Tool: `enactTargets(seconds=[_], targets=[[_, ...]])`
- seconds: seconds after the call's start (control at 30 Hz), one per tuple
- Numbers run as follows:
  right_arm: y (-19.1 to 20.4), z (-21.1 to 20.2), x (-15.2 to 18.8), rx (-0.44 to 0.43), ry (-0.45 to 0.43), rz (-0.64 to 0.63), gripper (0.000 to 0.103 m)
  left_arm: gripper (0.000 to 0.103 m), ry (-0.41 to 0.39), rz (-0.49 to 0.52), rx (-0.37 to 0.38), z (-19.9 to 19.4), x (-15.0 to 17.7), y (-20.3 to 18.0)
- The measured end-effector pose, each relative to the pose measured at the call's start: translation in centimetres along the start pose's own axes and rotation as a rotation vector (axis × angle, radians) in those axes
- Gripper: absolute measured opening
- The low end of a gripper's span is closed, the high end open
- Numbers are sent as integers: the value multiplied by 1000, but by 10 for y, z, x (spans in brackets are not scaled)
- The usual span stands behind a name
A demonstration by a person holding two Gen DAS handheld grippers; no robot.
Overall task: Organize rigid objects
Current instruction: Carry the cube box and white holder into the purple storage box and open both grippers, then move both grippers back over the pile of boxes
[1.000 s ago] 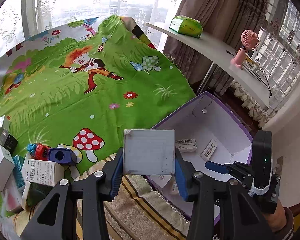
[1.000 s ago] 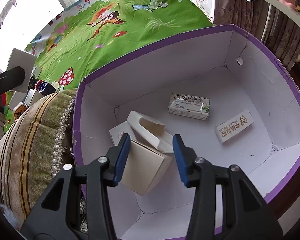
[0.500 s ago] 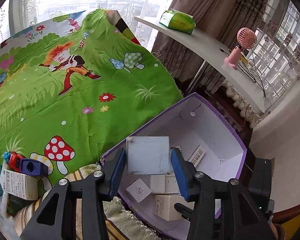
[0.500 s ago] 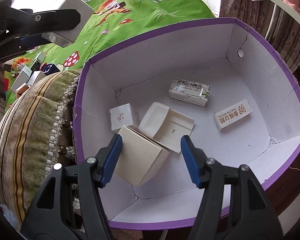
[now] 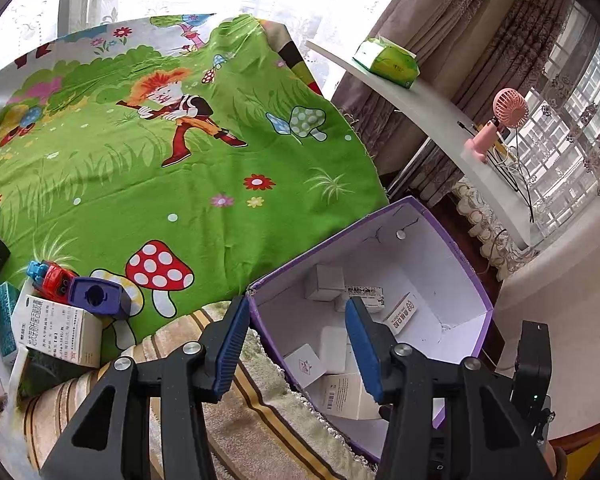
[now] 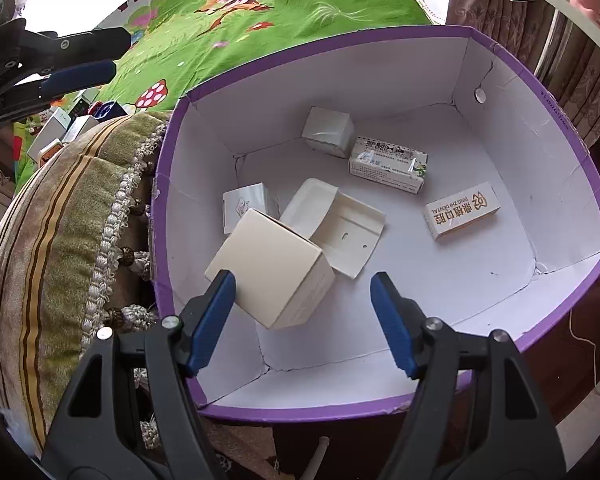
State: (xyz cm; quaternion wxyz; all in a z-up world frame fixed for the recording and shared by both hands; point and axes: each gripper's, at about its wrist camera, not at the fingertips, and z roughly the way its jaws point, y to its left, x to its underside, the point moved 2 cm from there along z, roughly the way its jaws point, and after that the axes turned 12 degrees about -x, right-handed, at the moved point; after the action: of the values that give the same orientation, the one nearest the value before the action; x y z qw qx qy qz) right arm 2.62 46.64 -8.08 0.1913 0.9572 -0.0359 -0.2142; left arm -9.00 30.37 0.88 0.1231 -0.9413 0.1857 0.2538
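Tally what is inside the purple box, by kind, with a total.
Inside the purple box:
Plain white or cream cartons: 3
Printed cartons: 2
Open white tray insert: 1
Total: 6

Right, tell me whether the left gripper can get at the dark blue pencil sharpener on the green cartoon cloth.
Probably yes. The left gripper is open and empty, and the dark blue pencil sharpener sits uncovered to its left, top exposed. The red toy and white printed carton crowd it, so grasp from above.
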Motion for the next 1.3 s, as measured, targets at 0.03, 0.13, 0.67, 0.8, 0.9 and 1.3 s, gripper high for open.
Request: enactTargets(seconds=[0.03, 0.13, 0.67, 0.8, 0.9, 1.3], targets=[[0, -1, 0, 1, -4, -3, 73, 51, -4, -11, -1, -2, 1, 4], [2, -5, -3, 3, -18, -10, 73, 51, -14, -35, -3, -7, 2, 14], [59, -23, -29, -25, -120, -128, 73, 51, -107, -127, -63, -46, 15, 75], [73, -20, -34, -60, -120, -141, 73, 55, -131, -187, -99, -59, 19, 106], [83, -15, -38, -70, -116, -154, 73, 56, -141, -232, -127, -67, 24, 131], [123, -2, -57, -101, -116, -210, 73, 71, -134, -447, -241, -79, 35, 215]])
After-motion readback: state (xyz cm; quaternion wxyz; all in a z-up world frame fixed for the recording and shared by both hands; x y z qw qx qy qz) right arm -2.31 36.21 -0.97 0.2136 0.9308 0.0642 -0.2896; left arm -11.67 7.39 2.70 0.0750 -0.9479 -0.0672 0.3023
